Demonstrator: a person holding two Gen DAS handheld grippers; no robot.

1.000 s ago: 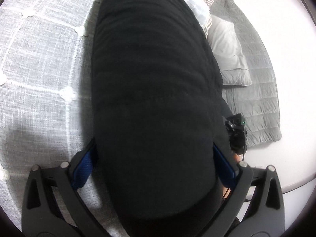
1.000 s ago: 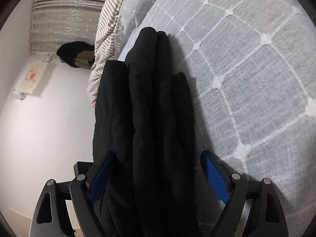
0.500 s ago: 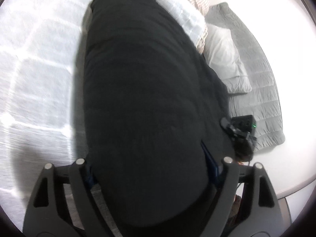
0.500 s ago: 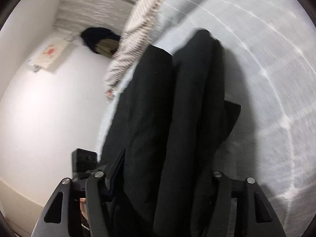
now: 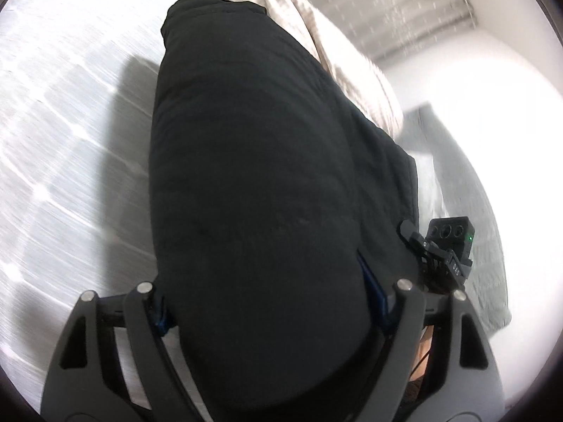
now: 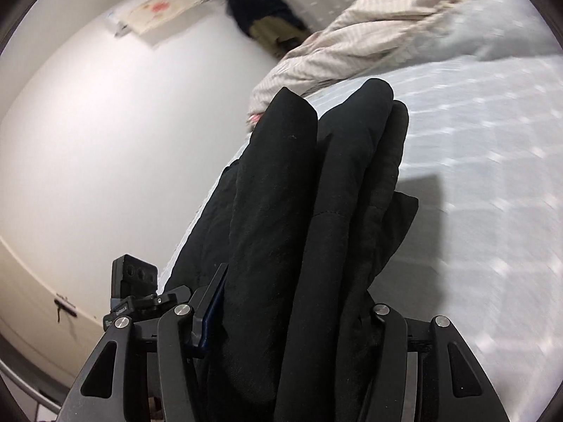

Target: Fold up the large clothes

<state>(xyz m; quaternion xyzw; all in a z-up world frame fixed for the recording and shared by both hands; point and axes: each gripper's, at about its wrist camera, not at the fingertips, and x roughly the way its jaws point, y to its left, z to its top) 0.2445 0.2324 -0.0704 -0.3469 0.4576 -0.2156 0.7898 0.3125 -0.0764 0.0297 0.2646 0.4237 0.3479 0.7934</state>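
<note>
Padding makes the folded black jacket [image 5: 253,183] bulky, soft and springy above the quilted bed [image 5: 63,133]. Left tool [image 5: 271,302] and right tool [image 6: 292,313] clamp it at opposite ends, apparently lifted. Grip through all layers.

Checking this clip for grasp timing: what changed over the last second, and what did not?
Both grippers closed onto the folded black garment: a second ago their pads stood apart from it; now the left gripper and right gripper squeeze it. The bundle has been lifted and swung toward the striped bedding, throwing a shadow on the grey bedspread. The fold itself looks unchanged.
</note>
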